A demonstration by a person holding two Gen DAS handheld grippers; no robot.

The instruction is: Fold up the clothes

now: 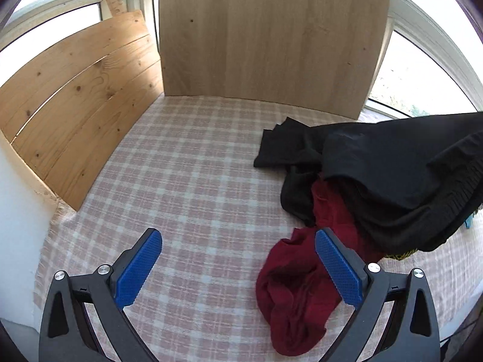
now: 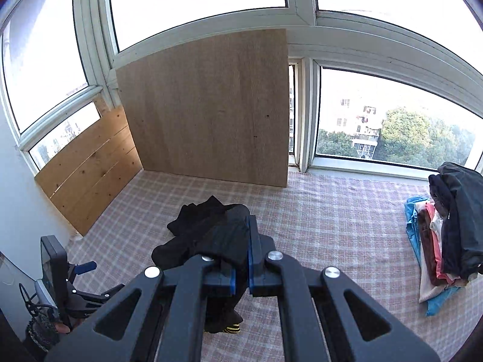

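We see the left gripper (image 1: 238,241) with its blue ribbed pads (image 1: 137,267) spread wide apart, holding nothing and hovering above the pink-and-white checked cloth surface (image 1: 187,175); its right finger sits in front of a crumpled dark red garment (image 1: 294,283) lying on the cloth, contact unclear. The right gripper (image 2: 241,259) has its jaws pressed nearly together, clamped on a black fabric garment (image 2: 220,235) that drapes up from the checked cloth (image 2: 332,211) to the pads. In the left wrist view the same black garment (image 1: 392,175) rises toward the right edge, partly over the red one. A yellow-and-black striped bit (image 2: 231,328) peeks out below the black garment. Far right, we see a stack of folded clothes (image 2: 446,241) in blue, white, pink, brown and black. Behind stand a pale wood-grain board (image 1: 271,36) and a knotty pine plank panel (image 1: 78,105), leaning against white-framed windows (image 2: 302,30). No readable writing or labels.
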